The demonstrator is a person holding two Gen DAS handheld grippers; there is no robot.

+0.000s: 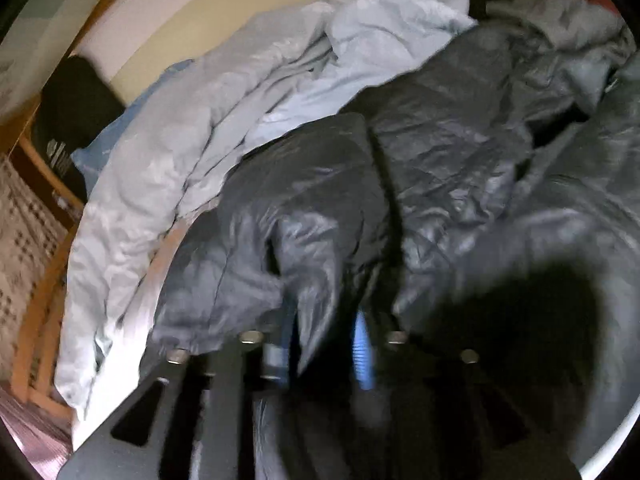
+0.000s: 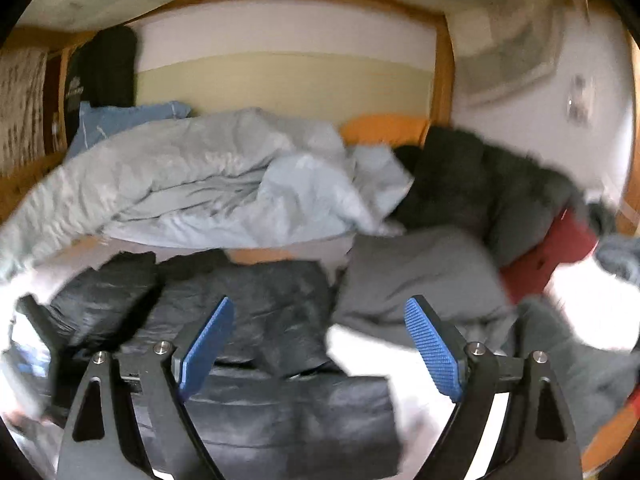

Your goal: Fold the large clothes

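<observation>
A dark, shiny puffer jacket (image 1: 440, 140) lies spread over the bed. In the left wrist view a bunched fold of it fills the gap between the blue pads (image 1: 364, 356), and my left gripper (image 1: 325, 354) is shut on that fold, which stands raised towards the camera. The right wrist view shows the same jacket (image 2: 260, 300) partly folded below my right gripper (image 2: 320, 344). That gripper hangs above it with its blue pads (image 2: 432, 348) wide apart and nothing between them.
A crumpled light-blue duvet (image 2: 200, 184) takes up the far side of the bed, with a blue pillow (image 2: 120, 120) behind it. A grey garment (image 2: 420, 280), a dark furry coat (image 2: 480, 176) and a red item (image 2: 552, 252) lie to the right. The wooden bed frame (image 2: 442, 80) borders the mattress.
</observation>
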